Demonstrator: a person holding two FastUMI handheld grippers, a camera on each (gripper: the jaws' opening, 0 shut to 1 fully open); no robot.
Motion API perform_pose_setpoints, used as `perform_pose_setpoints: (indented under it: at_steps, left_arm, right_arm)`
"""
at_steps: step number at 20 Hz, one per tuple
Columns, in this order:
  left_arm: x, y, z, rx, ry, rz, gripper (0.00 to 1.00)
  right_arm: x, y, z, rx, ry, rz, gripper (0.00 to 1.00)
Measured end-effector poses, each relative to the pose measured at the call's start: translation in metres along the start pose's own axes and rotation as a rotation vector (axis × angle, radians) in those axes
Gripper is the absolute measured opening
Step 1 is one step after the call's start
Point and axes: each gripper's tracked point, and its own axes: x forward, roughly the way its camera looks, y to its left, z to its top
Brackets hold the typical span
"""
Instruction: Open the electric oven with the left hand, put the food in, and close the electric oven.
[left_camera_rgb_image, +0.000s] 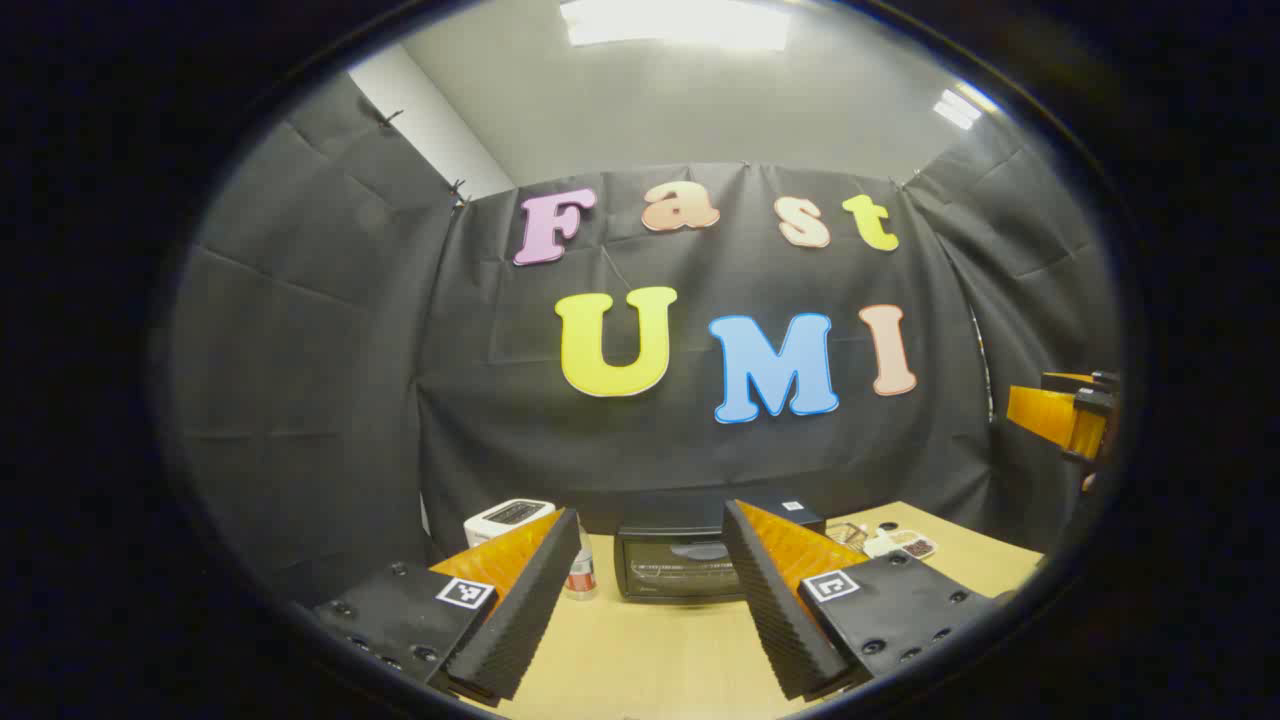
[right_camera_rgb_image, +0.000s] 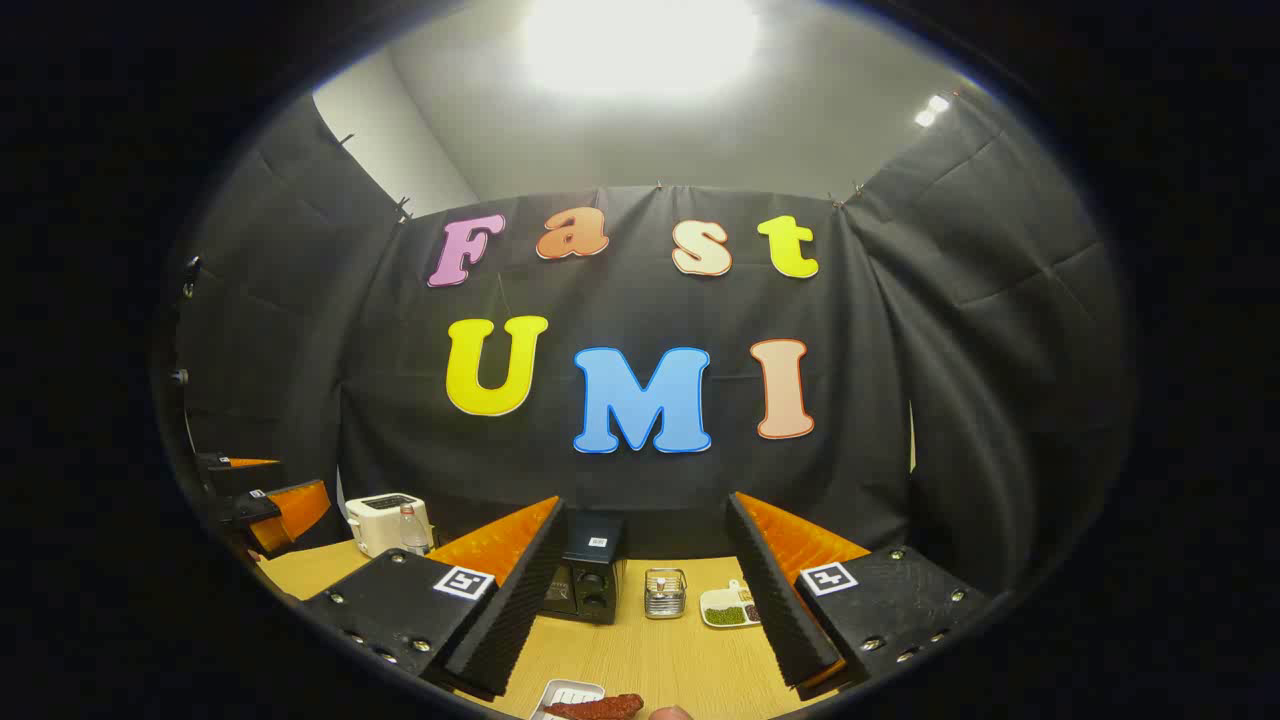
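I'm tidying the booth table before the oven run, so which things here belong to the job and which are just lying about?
For the job:
- electric oven, door shut
- food, reddish piece on a white tray
- left tongs and right tongs, both open and empty

Lying about:
- white toaster
- small bottle
- metal caddy
- white dish of green and dark bits

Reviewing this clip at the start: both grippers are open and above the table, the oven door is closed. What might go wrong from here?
1. A small bottle stands just left of the oven; the left gripper may knock it while reaching for the door.
2. The food lies on a small white tray near the table's front edge; a careless grab by the right gripper might push the tray off.
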Motion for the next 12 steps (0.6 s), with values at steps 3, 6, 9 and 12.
perform_pose_setpoints:
  at_steps: [3,6,9,12]
  left_arm:
    - [-0.004,-0.004,0.002,0.005,-0.004,-0.003,1.0]
    - [-0.007,-0.009,0.005,0.007,-0.012,-0.005,1.0]
    - [-0.009,-0.014,0.008,0.013,-0.016,-0.007,1.0]
    - [-0.01,-0.019,0.009,0.017,-0.016,-0.006,1.0]
  right_arm:
    - [-0.004,0.0,0.0,0.0,-0.002,0.006,0.96]
    - [-0.006,-0.002,-0.002,0.0,0.003,0.011,0.96]
    - [-0.006,-0.005,-0.005,0.005,0.007,0.012,0.96]
    - [-0.006,-0.008,-0.007,0.009,0.011,0.015,0.96]
